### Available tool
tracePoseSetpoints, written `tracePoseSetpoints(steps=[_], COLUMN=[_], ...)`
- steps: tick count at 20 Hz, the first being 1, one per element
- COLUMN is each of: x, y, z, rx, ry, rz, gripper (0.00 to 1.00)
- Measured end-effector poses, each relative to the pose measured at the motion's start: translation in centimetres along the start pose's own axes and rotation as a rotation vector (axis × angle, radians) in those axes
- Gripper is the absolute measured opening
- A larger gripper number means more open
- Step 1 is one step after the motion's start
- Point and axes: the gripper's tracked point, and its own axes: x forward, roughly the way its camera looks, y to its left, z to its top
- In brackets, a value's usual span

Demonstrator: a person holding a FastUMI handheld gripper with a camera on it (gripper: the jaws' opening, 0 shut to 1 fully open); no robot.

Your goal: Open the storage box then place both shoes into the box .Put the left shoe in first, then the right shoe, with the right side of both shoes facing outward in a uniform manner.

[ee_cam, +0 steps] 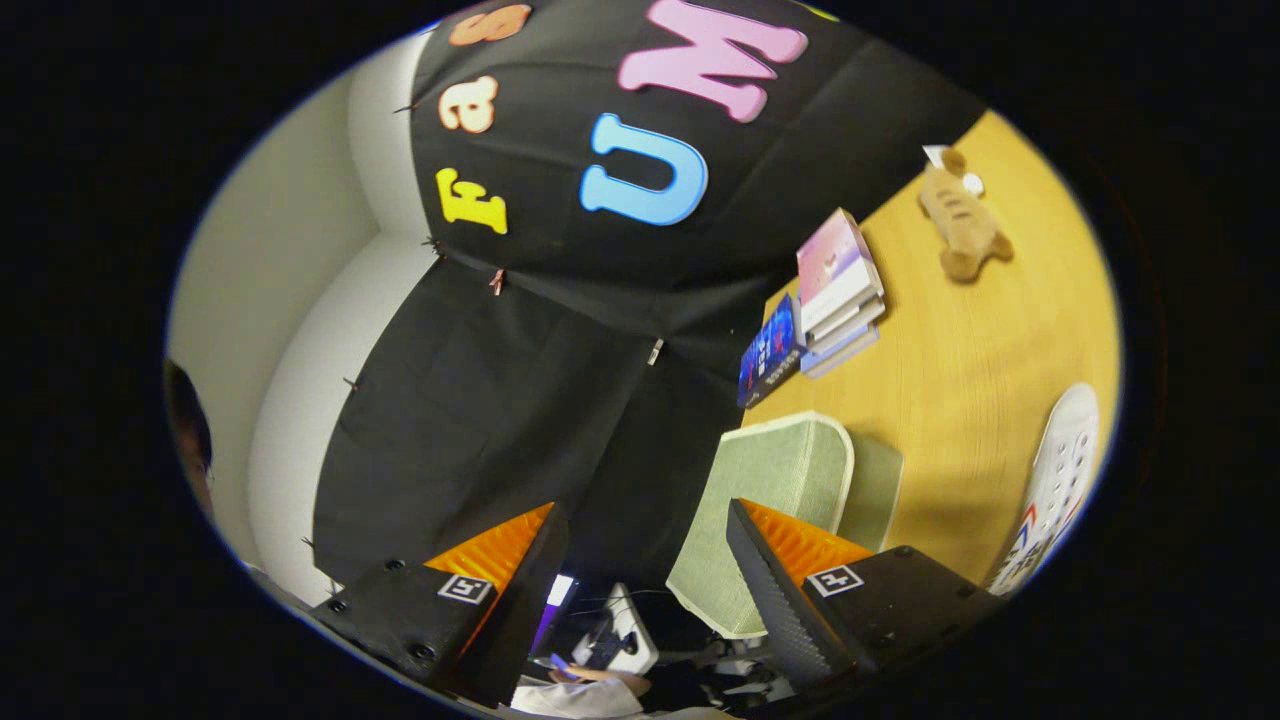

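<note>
So our gripper [645, 560] is tilted way over on its side here, and its jaws are spread wide with nothing pinched between them. The pale green storage box [770, 500] sits just ahead of the fingers, closest to the one nearer the counter; we see what looks like its lid or a flat side with a lighter trim running around the edge, and we honestly can't tell whether it's open or closed from this angle. It rests on the wooden counter [960, 350]. Off past the box, well apart from it, one white shoe [1055, 485] with perforated holes and a bit of red and blue on it lies on the counter. Beyond the box there's a small stack of books [838, 290] with a dark blue book [770, 352] leaning right beside it, and further along a brown plush toy [962, 225]. Down between the fingers we can make out some cluttered gear, too blurry to name.
</note>
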Motion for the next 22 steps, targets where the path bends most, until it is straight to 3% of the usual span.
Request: tracePoseSetpoints(steps=[10,17,21,22], x=[4.2,6.6,6.1,5.6], y=[-11.6,-12.8,-13.0,-13.1], z=[-7.6,-9.7,-9.7,-9.6], rx=[0.207,0.34,0.384,0.365], ry=[0.279,0.314,0.317,0.306], rz=[-0.06,0.017,0.086,0.097], gripper=[0.97,0.94,0.63,0.49])
